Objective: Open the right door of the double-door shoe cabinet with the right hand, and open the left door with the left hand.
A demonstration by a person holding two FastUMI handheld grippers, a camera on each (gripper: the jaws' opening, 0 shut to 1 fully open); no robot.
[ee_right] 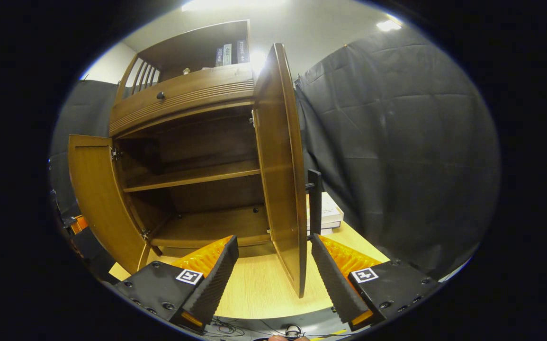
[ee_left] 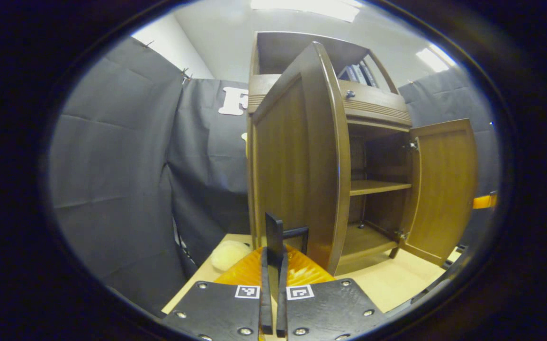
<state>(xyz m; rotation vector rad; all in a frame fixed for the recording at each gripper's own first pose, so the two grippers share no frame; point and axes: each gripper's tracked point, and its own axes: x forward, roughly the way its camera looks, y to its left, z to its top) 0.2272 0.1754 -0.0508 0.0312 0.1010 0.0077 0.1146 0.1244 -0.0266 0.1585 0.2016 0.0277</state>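
Left gripper view: the cabinet [ee_left: 363, 113] is brown wood with a visible grain, standing on a pale wood-grain table [ee_left: 396, 279] from 12 to 3 o'clock. Both doors stand open. The left door [ee_left: 297, 166] is a tall panel with a curved edge, swung toward the camera at centre. The right door [ee_left: 443, 189] hangs open at 3 o'clock on metal hinges. Between them are a flat shelf [ee_left: 377, 187] and a bare floor board. Above sits a ribbed drawer with a round knob [ee_left: 349, 94]. The left gripper [ee_left: 273, 284] is at 6 o'clock, its fingers pressed together with nothing between them, clear of the left door's lower edge. A slim dark handle [ee_left: 273, 237] stands upright just above the fingertips. A soft pale lump [ee_left: 228, 255] lies on the table at 7 o'clock.

Right gripper view: the right door's [ee_right: 280, 166] edge runs from 12 to 6 o'clock at centre. The right gripper [ee_right: 273, 279] is spread wide, ridged fingers [ee_right: 214, 279] straddling the door's lower edge without touching it. The left door [ee_right: 98, 199] is open at 9 o'clock. Stacked books [ee_right: 327, 213] lie at 4 o'clock behind an upright dark handle [ee_right: 314, 203]
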